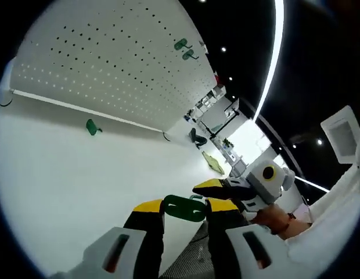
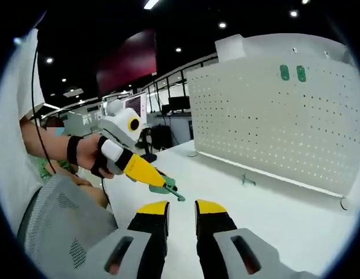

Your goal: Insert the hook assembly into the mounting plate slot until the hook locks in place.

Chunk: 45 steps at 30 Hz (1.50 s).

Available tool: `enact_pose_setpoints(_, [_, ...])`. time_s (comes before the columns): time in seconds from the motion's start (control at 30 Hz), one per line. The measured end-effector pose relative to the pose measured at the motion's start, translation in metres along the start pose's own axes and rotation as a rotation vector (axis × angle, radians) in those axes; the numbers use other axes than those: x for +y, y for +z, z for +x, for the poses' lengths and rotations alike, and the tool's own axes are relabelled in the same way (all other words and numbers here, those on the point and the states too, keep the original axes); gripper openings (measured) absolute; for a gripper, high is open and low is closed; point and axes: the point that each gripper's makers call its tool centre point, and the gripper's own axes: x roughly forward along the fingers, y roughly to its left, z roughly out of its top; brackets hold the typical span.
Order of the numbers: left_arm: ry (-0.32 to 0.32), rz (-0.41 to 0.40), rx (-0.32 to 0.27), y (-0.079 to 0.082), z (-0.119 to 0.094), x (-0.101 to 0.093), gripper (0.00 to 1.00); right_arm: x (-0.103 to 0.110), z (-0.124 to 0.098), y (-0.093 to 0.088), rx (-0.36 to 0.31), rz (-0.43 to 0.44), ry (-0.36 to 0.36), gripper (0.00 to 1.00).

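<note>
My left gripper (image 1: 186, 207) is shut on a green hook (image 1: 183, 208), held crosswise between its yellow-tipped jaws above the white table (image 1: 64, 180). In the right gripper view, that left gripper (image 2: 166, 186) reaches in from the left in a person's hand, with the hook (image 2: 170, 189) at its tip. My right gripper (image 2: 182, 208) stands slightly open and holds nothing; it also appears close beside the held hook (image 1: 213, 186). The white perforated mounting plate (image 1: 110, 64) (image 2: 267, 116) stands upright at the table's back. Two green hooks (image 1: 185, 49) (image 2: 292, 72) hang on it near its top.
A loose green hook (image 1: 93, 127) (image 2: 245, 179) lies on the table just in front of the plate's base rail. A grey mesh chair back (image 2: 55, 232) sits by the person at the table's near edge. Desks and shelves (image 1: 218, 110) fill the room behind.
</note>
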Motion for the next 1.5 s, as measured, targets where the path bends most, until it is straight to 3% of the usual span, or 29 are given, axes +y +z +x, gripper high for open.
enact_pose_setpoints(0.2, [-0.047,-0.052,0.011,0.0,0.0,-0.008,0.29,0.003,0.001,0.004,-0.003,-0.043,0.029,0.13])
enact_pose_setpoints(0.4, [-0.075,-0.054,0.03,-0.005,0.003,-0.015,0.29,0.005,0.001,0.007,-0.013,-0.062,0.047,0.09])
enact_pose_setpoints(0.47, [-0.105,-0.092,0.023,-0.003,0.003,-0.02,0.29,0.005,0.0,0.007,-0.006,-0.073,0.051,0.07])
enact_pose_setpoints(0.83, [-0.154,-0.156,0.067,-0.007,0.002,-0.026,0.29,0.012,-0.004,0.01,-0.01,-0.156,0.093,0.05])
enact_pose_setpoints(1.17, [-0.254,-0.274,0.165,-0.011,-0.003,-0.038,0.28,0.026,-0.009,0.018,0.01,-0.339,0.172,0.03])
enact_pose_setpoints(1.33, [-0.268,-0.296,0.209,-0.016,-0.004,-0.038,0.28,0.033,-0.01,0.014,0.027,-0.436,0.213,0.02])
enact_pose_setpoints(1.5, [-0.279,-0.314,0.229,-0.019,-0.005,-0.039,0.28,0.037,-0.011,0.012,0.039,-0.467,0.233,0.02])
